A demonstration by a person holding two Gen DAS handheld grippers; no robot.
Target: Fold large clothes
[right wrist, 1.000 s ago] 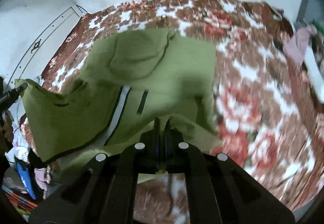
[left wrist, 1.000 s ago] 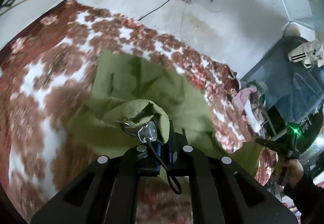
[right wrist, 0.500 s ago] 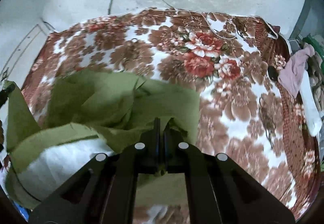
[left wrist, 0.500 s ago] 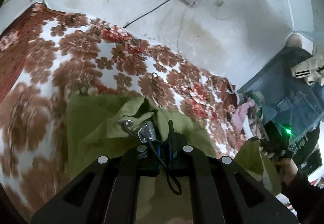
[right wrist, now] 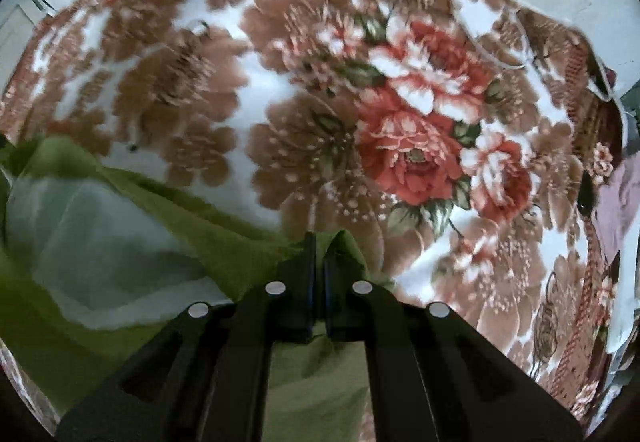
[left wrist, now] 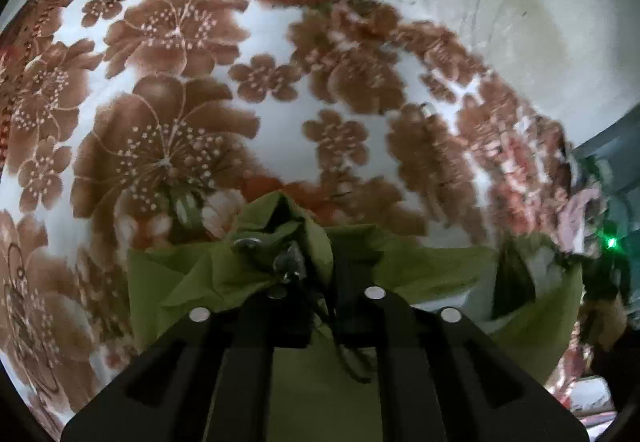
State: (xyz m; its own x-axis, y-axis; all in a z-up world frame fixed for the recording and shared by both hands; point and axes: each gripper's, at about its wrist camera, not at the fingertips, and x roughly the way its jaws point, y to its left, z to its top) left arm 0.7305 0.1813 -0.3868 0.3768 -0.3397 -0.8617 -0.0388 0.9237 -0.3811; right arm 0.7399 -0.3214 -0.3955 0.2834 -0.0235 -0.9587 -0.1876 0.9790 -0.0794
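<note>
Olive-green garment (left wrist: 420, 266), bunched and lifted just above a floral blanket (left wrist: 168, 90) that covers the bed. In the left wrist view, the left gripper (left wrist: 316, 266) is closed tight on a gathered fold of the green cloth, with a metal ring and cord end from the garment crumpled against its left finger. The cloth stretches rightward from there toward the right gripper (left wrist: 600, 282), seen blurred at the far edge with a green light above it. In the right wrist view, the right gripper (right wrist: 319, 262) pinches a peak of the garment (right wrist: 224, 242) between nearly touching fingers; pale lining (right wrist: 80, 242) shows inside the cloth to the left. The blanket (right wrist: 400, 114) spreads beyond, brown and red flowers on white, up to a pale wall (left wrist: 540, 2)
</note>
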